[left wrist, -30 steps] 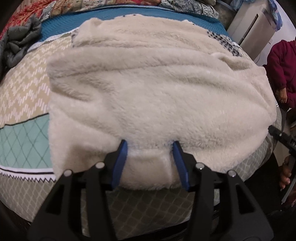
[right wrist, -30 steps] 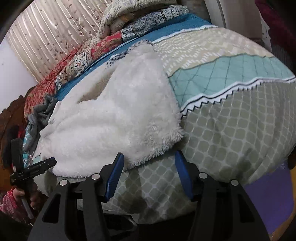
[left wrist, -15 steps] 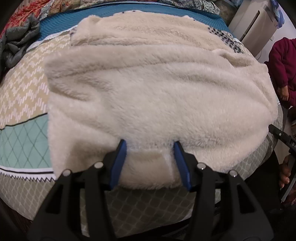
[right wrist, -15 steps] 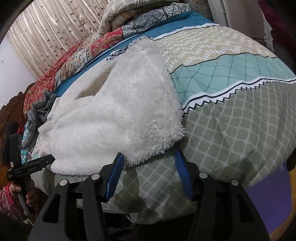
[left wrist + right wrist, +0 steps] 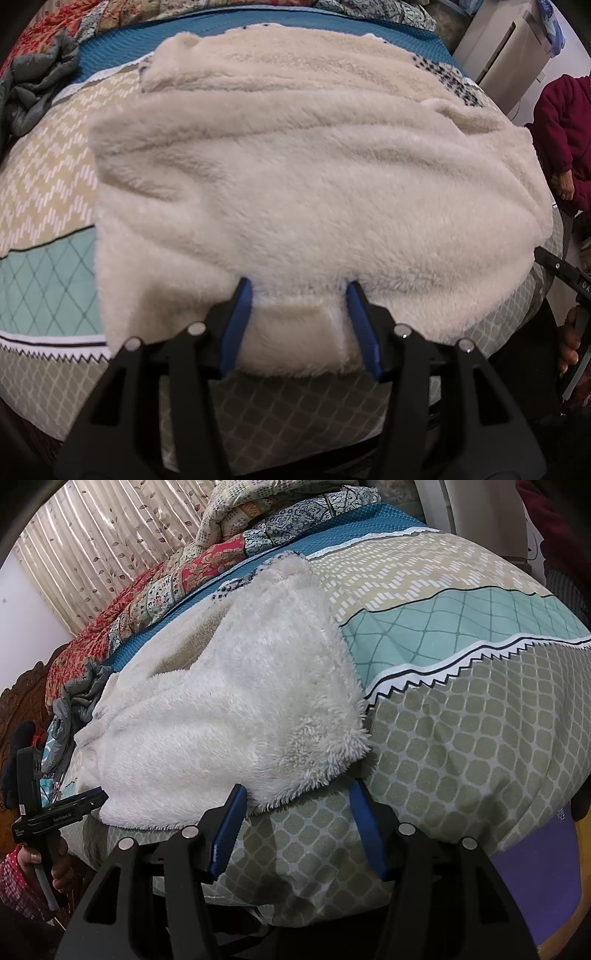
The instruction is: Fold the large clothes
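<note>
Bed [image 5: 480, 716] with patterned cover: beige, teal, olive bands. Quilts [image 5: 177, 579] heaped at the far side (red floral, blue paisley). Pleated curtain [image 5: 96, 550], leaf print. Carved headboard [image 5: 26, 698], dark wood. White cabinet [image 5: 506, 48]. Purple floor mat [image 5: 539, 882].

left gripper [image 5: 297, 325]: black frame, blue pads, silver screws
right gripper [image 5: 295, 821]: same build
sleeve [image 5: 16, 882]: red, white dots
</note>
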Motion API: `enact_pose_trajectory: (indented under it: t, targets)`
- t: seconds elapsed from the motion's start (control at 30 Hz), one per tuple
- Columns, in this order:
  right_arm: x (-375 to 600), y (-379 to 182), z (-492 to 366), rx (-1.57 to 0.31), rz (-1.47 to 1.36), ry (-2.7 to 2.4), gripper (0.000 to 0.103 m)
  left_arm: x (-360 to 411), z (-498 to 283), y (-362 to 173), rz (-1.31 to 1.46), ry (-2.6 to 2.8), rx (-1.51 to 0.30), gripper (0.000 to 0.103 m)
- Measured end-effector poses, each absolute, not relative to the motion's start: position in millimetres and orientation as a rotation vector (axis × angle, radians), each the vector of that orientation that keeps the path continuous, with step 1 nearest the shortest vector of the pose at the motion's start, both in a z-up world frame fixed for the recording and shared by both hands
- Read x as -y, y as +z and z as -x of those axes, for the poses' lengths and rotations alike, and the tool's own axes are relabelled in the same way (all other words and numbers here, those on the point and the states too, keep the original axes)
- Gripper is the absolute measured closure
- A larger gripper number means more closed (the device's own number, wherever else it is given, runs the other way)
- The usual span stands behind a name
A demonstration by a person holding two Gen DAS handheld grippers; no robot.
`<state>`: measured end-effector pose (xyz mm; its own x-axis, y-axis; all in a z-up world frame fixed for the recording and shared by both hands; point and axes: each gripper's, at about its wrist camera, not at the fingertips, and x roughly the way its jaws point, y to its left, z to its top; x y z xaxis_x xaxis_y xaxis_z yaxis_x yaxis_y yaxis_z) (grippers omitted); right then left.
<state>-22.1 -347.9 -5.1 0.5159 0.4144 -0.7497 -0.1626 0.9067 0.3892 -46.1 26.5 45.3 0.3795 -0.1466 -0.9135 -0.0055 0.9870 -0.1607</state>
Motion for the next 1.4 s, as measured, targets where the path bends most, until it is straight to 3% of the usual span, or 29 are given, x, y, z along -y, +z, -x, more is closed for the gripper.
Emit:
enact_pose_trajectory:
  t: [0.27,1.4]
  targets:
    - [352,7,46,-0.88,-0.308,0.347,0.054,-27,46,45,0.148,-0.101,-1.19,0.051]
    - [367,-5,32,-0.945,-0.423,0.376,0.054,-27,41,44,0.096,-0.096,-1.212,0.049]
